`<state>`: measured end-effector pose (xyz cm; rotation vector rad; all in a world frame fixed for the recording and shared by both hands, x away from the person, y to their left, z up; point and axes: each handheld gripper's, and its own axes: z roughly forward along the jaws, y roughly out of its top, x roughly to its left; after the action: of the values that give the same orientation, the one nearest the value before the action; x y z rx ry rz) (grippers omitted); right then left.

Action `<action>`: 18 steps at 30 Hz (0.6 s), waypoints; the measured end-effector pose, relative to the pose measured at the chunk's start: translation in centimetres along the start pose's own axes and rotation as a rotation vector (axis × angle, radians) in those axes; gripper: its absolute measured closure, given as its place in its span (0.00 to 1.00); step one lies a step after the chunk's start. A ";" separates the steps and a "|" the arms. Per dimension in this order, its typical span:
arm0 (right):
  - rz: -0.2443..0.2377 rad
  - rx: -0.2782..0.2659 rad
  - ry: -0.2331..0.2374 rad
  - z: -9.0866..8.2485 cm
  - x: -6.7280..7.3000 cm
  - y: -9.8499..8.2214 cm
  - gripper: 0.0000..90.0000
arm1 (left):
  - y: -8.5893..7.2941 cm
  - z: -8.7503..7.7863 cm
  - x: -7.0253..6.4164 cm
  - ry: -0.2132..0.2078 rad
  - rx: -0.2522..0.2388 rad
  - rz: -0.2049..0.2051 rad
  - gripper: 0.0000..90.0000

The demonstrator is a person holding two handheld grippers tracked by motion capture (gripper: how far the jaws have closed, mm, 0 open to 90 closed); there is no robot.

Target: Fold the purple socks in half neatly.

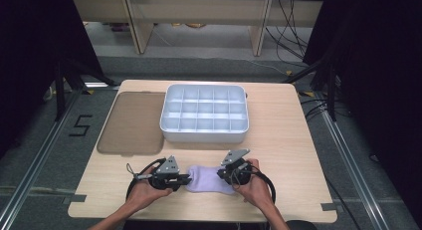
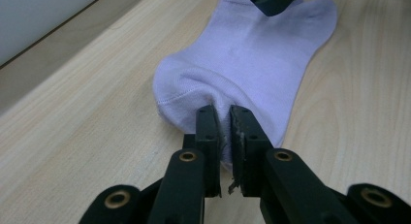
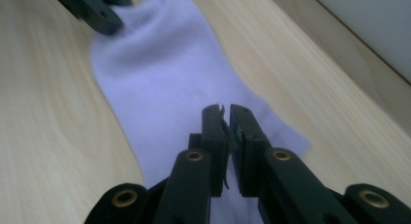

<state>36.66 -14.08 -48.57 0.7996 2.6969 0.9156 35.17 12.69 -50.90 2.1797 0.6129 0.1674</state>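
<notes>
Wooden desk (image 1: 278, 140), near edge: one lilac sock (image 1: 206, 179) lay flat. Left gripper (image 2: 223, 118) jaws were pinching its cuff; right gripper (image 3: 225, 118) jaws were narrow at the other end, grip uncertain. Divided tray (image 1: 204, 134) and lid (image 1: 130, 123) waited beyond; folding and storing apparently remained.

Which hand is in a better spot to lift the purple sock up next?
Probably the left. The left gripper is shut on a pinched fold at one end of the sock, so it seems to have a grip. The right gripper is shut over the other end, but whether it pinches cloth is unclear.
</notes>
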 end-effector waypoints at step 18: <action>-0.008 0.017 0.038 2.1 1.8 0.7 0.95 | 1.7 -3.7 -0.9 -0.053 -0.019 0.042 0.92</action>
<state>36.18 -11.59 -49.85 0.7826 2.7415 0.9168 33.86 13.99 -47.15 2.1727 0.5341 0.1373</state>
